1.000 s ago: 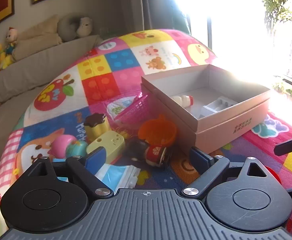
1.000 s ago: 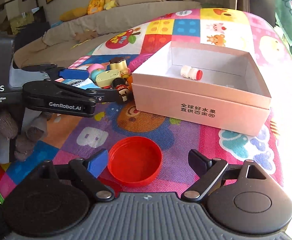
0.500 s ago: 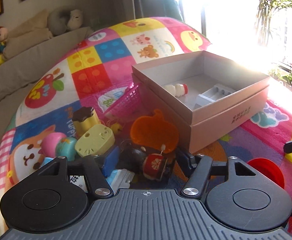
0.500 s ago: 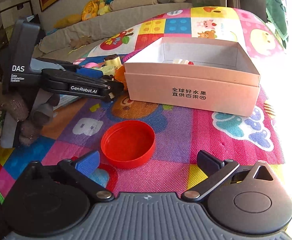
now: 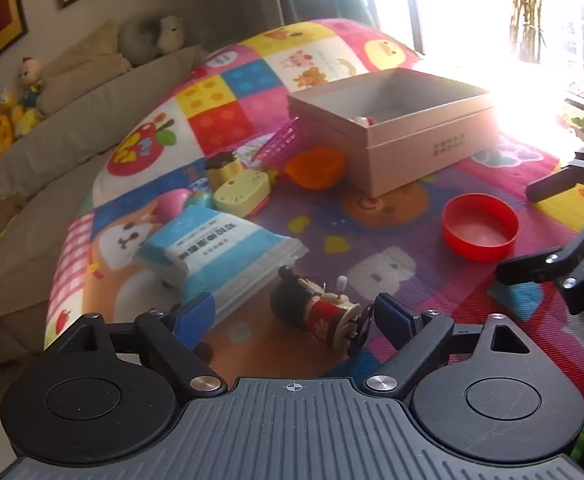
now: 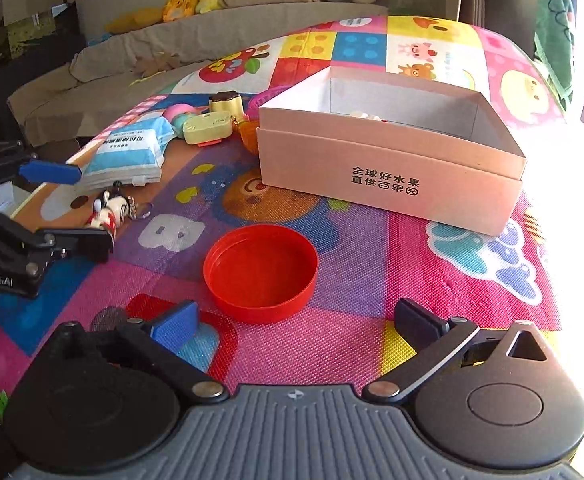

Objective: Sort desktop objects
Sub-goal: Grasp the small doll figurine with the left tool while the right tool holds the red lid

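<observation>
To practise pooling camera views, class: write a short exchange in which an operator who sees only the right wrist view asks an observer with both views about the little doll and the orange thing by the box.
Operator: Is the doll gripped? A finger hides part of it for me.
Observer: No. The left gripper has just been opening its jaws. The doll lies on the mat between the fingers, unclamped.
Operator: And the orange sliver at the box's corner?
Observer: It is an orange pumpkin-shaped dish, right beside the box, with its hollow facing the left wrist camera.
</observation>
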`<state>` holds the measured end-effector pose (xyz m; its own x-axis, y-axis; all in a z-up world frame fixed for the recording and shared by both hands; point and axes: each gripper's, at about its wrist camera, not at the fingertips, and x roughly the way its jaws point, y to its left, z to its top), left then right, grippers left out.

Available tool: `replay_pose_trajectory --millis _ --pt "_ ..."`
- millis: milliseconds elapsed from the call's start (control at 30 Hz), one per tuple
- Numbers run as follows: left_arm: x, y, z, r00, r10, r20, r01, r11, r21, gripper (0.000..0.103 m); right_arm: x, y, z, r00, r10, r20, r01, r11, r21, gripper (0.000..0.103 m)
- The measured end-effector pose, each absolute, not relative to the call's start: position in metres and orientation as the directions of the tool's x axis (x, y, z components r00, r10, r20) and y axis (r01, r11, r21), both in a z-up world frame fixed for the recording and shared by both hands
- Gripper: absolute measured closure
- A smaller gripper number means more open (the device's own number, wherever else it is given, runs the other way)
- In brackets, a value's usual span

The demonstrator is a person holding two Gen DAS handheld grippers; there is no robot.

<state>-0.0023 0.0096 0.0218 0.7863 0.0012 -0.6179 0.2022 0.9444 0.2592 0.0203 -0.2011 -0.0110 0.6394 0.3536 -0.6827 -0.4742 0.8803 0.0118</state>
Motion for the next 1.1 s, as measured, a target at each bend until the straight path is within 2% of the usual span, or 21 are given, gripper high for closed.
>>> replay_pose_trajectory --millis 100,233,467,567,667,833,933,1100 --pt "0.001 0.026 0.026 0.781 0.033 -0.624 0.149 0.96 0.236 0.009 0.019 -0.202 -0.012 0.644 0.354 -0.678 -0.476 0.879 0.007 0.0" --pt "-0.007 0.037 0.033 0.755 -0.093 -0.649 0.183 0.98 0.072 0.007 0.018 -0.203 -0.012 0.642 0.363 -0.676 -0.481 0.877 0.014 0.0" --pt "0.008 0.017 0.018 0.736 -0.13 -0.665 0.183 0.983 0.01 0.007 0.016 -0.203 -0.011 0.638 0.377 -0.672 -0.491 0.871 0.022 0.0" --pt "0.017 0.007 0.017 0.733 -0.188 -0.654 0.221 0.975 -0.032 0.006 0.014 -0.204 -0.01 0.629 0.399 -0.667 -0.509 0.86 0.035 0.0" --pt "0.012 -0.004 0.019 0.716 -0.289 -0.636 0.324 0.944 -0.065 0.006 0.011 -0.206 -0.009 0.618 0.428 -0.659 -0.526 0.849 0.058 0.0" --pt "0.014 -0.006 0.013 0.74 -0.14 -0.658 0.213 0.976 0.032 0.006 0.009 -0.206 -0.008 0.617 0.432 -0.658 -0.526 0.848 0.063 0.0" --pt "0.023 0.006 0.009 0.731 -0.074 -0.678 0.129 0.991 0.031 0.006 0.007 -0.202 -0.009 0.621 0.419 -0.663 -0.53 0.847 0.038 0.0" --pt "0.022 0.024 0.01 0.746 0.066 -0.663 0.05 0.987 0.154 0.006 0.007 -0.203 -0.009 0.62 0.42 -0.662 -0.535 0.844 0.034 0.0"
